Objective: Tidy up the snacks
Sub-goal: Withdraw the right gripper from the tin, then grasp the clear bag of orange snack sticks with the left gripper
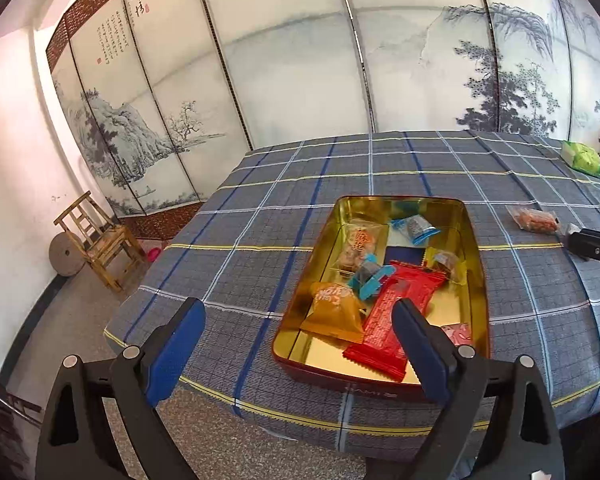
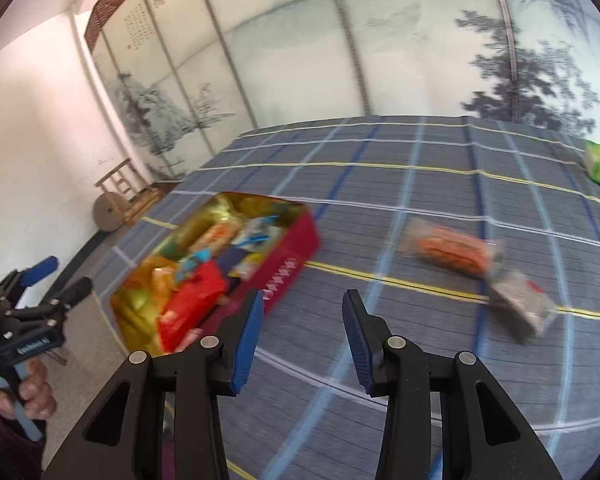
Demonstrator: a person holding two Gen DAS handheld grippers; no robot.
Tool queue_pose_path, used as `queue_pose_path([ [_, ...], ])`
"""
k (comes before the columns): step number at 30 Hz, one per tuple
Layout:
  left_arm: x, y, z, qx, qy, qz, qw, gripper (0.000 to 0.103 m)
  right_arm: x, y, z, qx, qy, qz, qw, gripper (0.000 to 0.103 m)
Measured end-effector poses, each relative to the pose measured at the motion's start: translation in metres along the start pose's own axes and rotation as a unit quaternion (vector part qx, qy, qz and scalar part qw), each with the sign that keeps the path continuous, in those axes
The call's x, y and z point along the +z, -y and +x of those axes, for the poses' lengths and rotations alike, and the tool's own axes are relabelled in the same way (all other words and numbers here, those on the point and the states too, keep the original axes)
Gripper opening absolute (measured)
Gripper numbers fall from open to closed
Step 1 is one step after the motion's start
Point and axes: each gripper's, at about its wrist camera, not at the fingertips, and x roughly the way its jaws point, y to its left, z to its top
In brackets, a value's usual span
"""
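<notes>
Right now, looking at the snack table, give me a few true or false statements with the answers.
1. The tin holds a red packet. True.
2. The left gripper is shut on a snack. False: it is open and empty.
3. The orange snack packet lies inside the tin. False: it lies on the checked tablecloth, outside it.
4. A green packet sits near the table's far right edge. True.
5. The right gripper is empty. True.
</notes>
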Motion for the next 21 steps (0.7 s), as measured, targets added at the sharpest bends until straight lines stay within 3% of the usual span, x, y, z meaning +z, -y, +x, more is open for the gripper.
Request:
queue_pose_path([
  [7,0.015,0.036,-0.021,-0.038,0.014,0.037,0.9985,0.095,-0.025,0.120,-0.051,-0.137,0.011,0.060,0.989,0.047],
  [10,0.020,0.056,-0.025,-0.055,0.013,0.056,0.9969,0.096,-0.035,0.160,-0.062,-0.173,0.007,0.082,0.982,0.048],
  [16,0.037,0.097,-0.016,-0.106,-0.009,0.084,0.9908,0.096,-0.046,0.204,-0.072,-0.189,0.005,0.120,0.975,0.052],
  [21,0.063,0.146,0.006,-0.172,-0.038,0.111,0.9781,0.096,-0.045,0.213,-0.062,-0.184,0.000,0.115,0.976,0.054],
])
